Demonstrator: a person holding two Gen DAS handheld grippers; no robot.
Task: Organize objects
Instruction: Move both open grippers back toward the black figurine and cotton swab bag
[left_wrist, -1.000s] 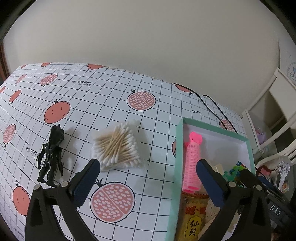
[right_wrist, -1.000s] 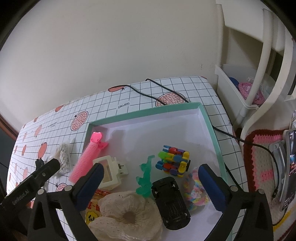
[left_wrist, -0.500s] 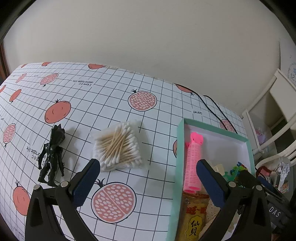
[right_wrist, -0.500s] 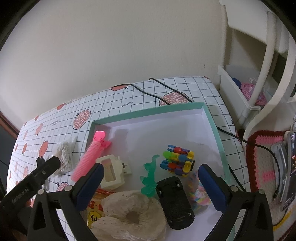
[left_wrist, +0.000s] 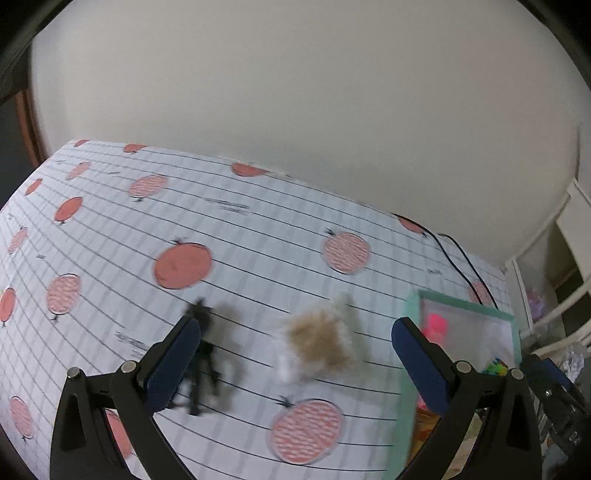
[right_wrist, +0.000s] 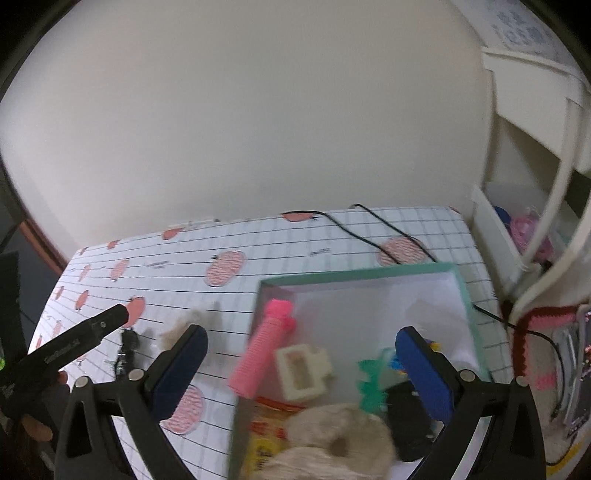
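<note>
A teal-rimmed white box (right_wrist: 354, 275) sits on the checked tablecloth and holds a pink hair roller (right_wrist: 264, 354), a cream clip (right_wrist: 303, 371), a green figure (right_wrist: 371, 384), a black toy car (right_wrist: 410, 417), a beige scrunchie (right_wrist: 332, 446) and a snack packet (right_wrist: 264, 439). Outside it lie a packet of cotton swabs (left_wrist: 317, 343) and a black figurine (left_wrist: 201, 354). My left gripper (left_wrist: 295, 365) is open and empty above the swabs and figurine. My right gripper (right_wrist: 301, 369) is open and empty above the box's left part. The box also shows in the left wrist view (left_wrist: 465, 299).
A black cable (right_wrist: 373, 229) runs across the table's far right corner. White shelving (right_wrist: 524, 229) with small items stands to the right of the table. A wall is behind. The left gripper's body (right_wrist: 74, 343) shows at the left of the right wrist view.
Both views have swung left and are now blurred. The left gripper moved left from the box's edge to above the swabs and figurine. The right gripper shifted left over the box.
</note>
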